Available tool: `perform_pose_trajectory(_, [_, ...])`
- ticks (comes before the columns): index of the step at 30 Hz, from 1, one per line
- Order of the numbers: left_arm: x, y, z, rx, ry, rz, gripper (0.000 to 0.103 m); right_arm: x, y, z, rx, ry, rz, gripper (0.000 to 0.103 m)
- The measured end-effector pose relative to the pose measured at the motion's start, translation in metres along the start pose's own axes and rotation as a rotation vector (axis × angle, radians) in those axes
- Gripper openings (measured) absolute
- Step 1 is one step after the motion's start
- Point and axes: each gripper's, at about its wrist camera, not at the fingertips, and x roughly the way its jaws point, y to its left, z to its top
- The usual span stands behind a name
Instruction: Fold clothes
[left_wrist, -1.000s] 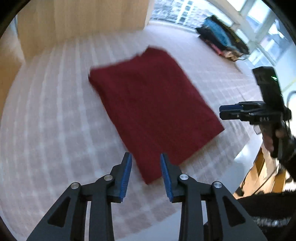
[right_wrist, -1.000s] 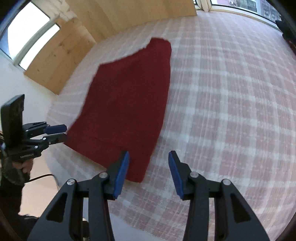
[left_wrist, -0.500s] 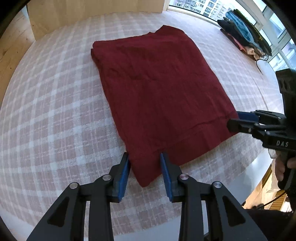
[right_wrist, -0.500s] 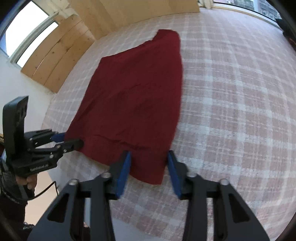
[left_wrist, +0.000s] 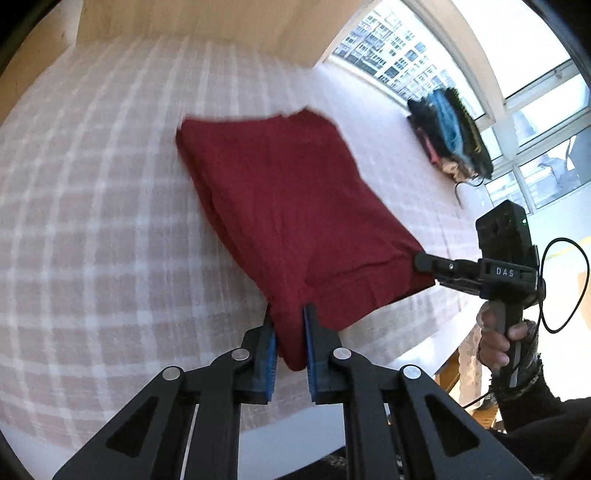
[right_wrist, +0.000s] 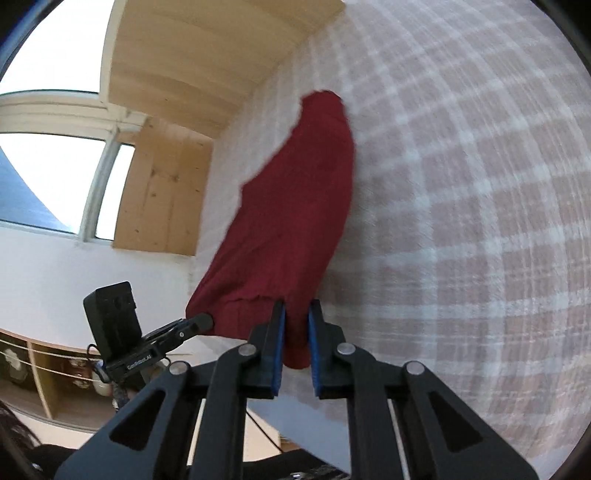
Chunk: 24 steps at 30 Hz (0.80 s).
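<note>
The right gripper (left_wrist: 424, 263) carries white letters reading "DAS" on its side, plain enough in the left wrist view; the left gripper (right_wrist: 201, 322), seen from the right wrist view, has a line of small white print on its body too, but it is too small and blurred to read. Both are clamped on the near hem of a dark red garment (left_wrist: 295, 206), one at each near corner, the blue pads squeezed onto bunched cloth. The garment lies folded on a bed covered in a pink-and-white checked sheet (left_wrist: 92, 221), its near edge lifted off the sheet while the far end rests flat. A hand (left_wrist: 498, 336) in a dark sleeve grips the right gripper's handle, a black cable looping beside it. Near the window sits a pile of dark and teal clothes (left_wrist: 448, 133), smeared by motion so the single pieces cannot be told apart. The sheet's pattern is streaked with blur in both views.
</note>
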Motion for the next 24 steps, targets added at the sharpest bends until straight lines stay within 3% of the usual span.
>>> perform_pose_trajectory(4, [-0.004, 0.014, 0.036, -0.037, -0.02, -0.051, 0.011, 0.002, 0.01, 0.026, 0.054, -0.018, 0.063, 0.011])
perform_pose_trajectory(11, [0.023, 0.046, 0.093, -0.091, 0.044, -0.074, 0.011, 0.025, 0.005, 0.084, 0.176, 0.004, 0.098, 0.011])
perform_pose_trajectory(16, [0.05, 0.07, 0.135, -0.128, 0.094, -0.068, 0.014, 0.057, 0.003, 0.131, 0.197, 0.029, 0.038, 0.012])
perform_pose_trajectory(19, [0.07, 0.082, 0.152, -0.135, 0.125, -0.017, 0.019, 0.077, 0.001, 0.156, 0.139, 0.066, -0.068, 0.022])
perform_pose_trajectory(21, [0.082, 0.09, 0.161, -0.152, 0.153, 0.009, 0.029, 0.08, 0.004, 0.167, 0.1, 0.082, -0.146, 0.033])
perform_pose_trajectory(24, [0.079, 0.092, 0.17, -0.129, 0.144, 0.039, 0.037, 0.07, 0.017, 0.175, 0.011, 0.06, -0.192, 0.042])
